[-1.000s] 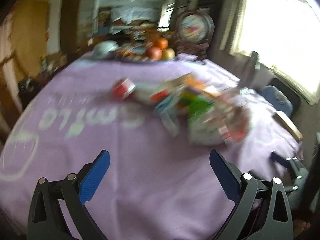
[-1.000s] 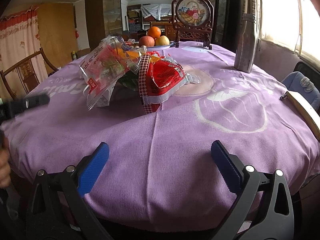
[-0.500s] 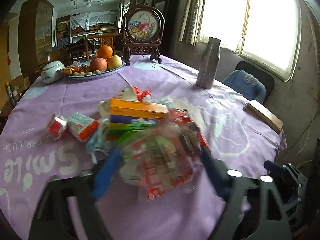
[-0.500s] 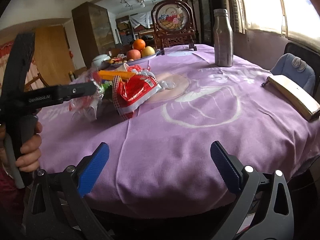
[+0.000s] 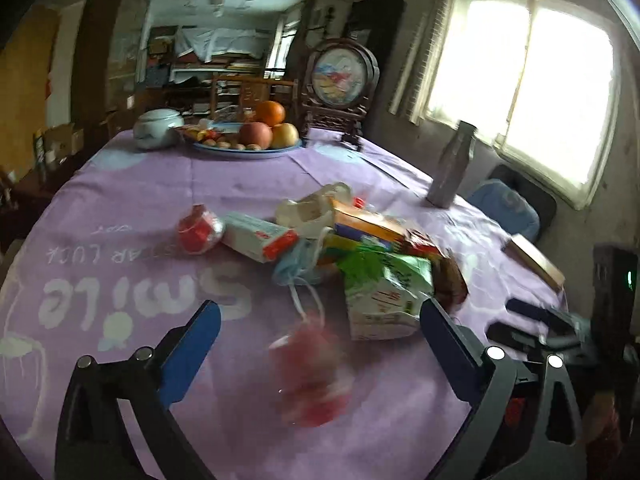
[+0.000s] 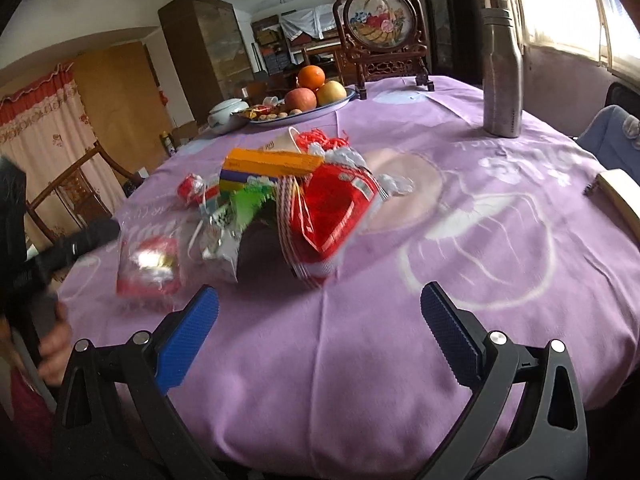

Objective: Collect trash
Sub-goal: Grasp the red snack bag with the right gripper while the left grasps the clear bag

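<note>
A heap of trash lies mid-table on the purple cloth: a green and white bag [image 5: 384, 292], an orange box [image 5: 368, 222], a white and red carton [image 5: 258, 236], a crumpled red can [image 5: 198, 232] and a red bag [image 6: 332, 216]. A blurred red and clear wrapper [image 5: 312, 376] sits between the open jaws of my left gripper [image 5: 316, 348], not held; it also shows in the right wrist view [image 6: 148, 268]. My right gripper [image 6: 316, 332] is open and empty near the table's front edge, short of the heap.
A fruit plate [image 5: 248, 148] and a white lidded pot [image 5: 156, 128] stand at the far side, beside a framed round picture [image 5: 340, 80]. A metal bottle [image 6: 502, 76] stands at the right. A wooden box [image 6: 624, 196] lies at the right edge. Chairs surround the table.
My left gripper was closed around the red and clear wrapper half a second ago; its jaws now stand wide and the wrapper is loose between them. The right view has shifted slightly.
</note>
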`<action>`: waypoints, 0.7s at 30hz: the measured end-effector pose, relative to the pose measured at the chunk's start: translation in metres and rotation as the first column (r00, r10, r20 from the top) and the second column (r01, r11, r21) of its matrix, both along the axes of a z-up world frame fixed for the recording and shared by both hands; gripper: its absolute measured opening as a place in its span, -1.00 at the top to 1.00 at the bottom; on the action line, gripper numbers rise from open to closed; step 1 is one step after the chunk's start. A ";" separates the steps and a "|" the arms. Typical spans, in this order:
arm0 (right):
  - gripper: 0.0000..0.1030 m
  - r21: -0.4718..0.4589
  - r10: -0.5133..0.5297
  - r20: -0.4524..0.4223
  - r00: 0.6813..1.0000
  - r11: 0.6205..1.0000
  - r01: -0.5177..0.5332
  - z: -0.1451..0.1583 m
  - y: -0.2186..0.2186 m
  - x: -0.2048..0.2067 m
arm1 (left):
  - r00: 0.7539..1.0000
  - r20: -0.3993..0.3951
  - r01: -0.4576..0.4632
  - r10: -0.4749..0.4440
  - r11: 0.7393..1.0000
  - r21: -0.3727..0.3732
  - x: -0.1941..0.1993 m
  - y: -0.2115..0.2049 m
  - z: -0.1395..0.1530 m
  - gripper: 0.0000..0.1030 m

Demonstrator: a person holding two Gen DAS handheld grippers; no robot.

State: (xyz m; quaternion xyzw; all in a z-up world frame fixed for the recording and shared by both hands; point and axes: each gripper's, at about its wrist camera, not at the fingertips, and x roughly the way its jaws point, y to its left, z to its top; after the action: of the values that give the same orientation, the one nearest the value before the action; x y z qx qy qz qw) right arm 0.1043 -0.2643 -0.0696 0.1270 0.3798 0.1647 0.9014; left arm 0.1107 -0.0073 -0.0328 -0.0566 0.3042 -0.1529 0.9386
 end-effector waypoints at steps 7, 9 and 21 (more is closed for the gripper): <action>-0.88 -0.001 -0.025 -0.003 1.000 1.000 0.025 0.005 -0.003 0.012 | 0.989 -0.147 -0.025 0.032 0.998 0.050 0.021 0.002 -0.031 -0.89; -0.88 0.009 -0.026 -0.023 0.999 1.000 0.026 0.003 -0.002 0.020 | 0.989 -0.133 -0.051 0.058 0.997 0.062 0.019 0.007 -0.031 -0.89; 0.21 0.197 -0.011 -0.190 0.982 0.979 0.049 -0.024 0.001 0.070 | 0.979 -0.186 -0.088 0.085 0.996 -0.008 0.017 0.030 -0.039 -0.89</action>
State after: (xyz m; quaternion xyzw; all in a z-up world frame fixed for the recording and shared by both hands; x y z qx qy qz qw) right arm 0.1740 -0.2633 -0.0936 0.2381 0.4425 0.1760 0.8465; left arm 0.1274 0.0227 -0.0717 -0.0915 0.3862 -0.1085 0.9114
